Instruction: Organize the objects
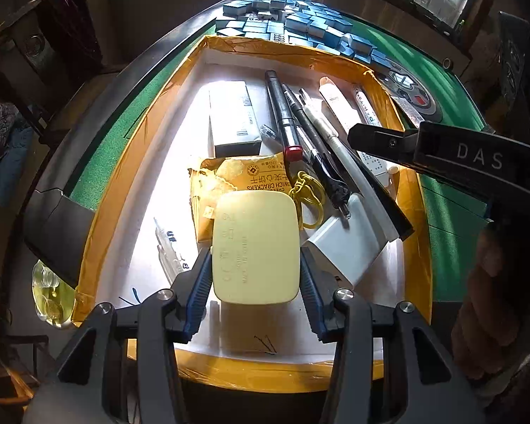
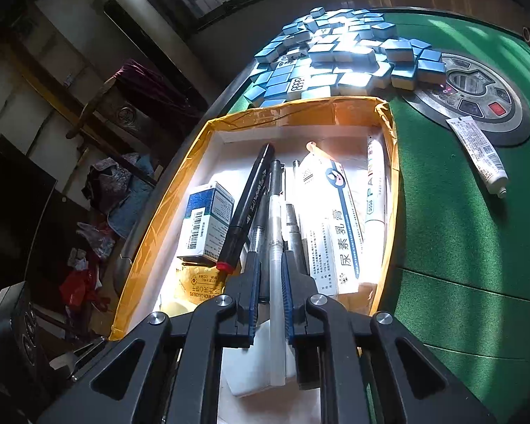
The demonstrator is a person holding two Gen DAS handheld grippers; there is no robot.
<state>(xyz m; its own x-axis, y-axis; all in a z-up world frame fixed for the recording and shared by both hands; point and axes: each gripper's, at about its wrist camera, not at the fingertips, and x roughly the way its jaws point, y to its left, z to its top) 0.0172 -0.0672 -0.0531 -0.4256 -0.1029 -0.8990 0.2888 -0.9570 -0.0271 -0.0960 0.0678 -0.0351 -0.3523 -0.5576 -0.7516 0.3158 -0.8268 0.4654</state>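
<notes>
At lower centre of the left wrist view, the left gripper [image 1: 254,265] pinches a pale yellow rounded plastic case [image 1: 255,247] over the yellow-rimmed cardboard box [image 1: 130,176]. The right gripper [image 2: 269,275], jaws slightly spread, straddles a white slim pen [image 2: 276,282] without pressing it.

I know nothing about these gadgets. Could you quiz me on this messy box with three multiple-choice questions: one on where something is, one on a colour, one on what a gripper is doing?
1. Where does the squeezed tube with the printed label lie?
A. inside the box
B. on the green felt outside the box
C. on the pile of tiles

2. What colour is the cap end of the black marker?
A. red
B. green
C. white

3. What is the left gripper doing?
A. hanging empty
B. holding a pen
C. gripping the pale yellow case

Answers:
1 B: the tube lies on the green felt, beyond the box wall.
2 A: the black marker ends in red.
3 C: the left gripper has both pads against the pale yellow case.
</notes>
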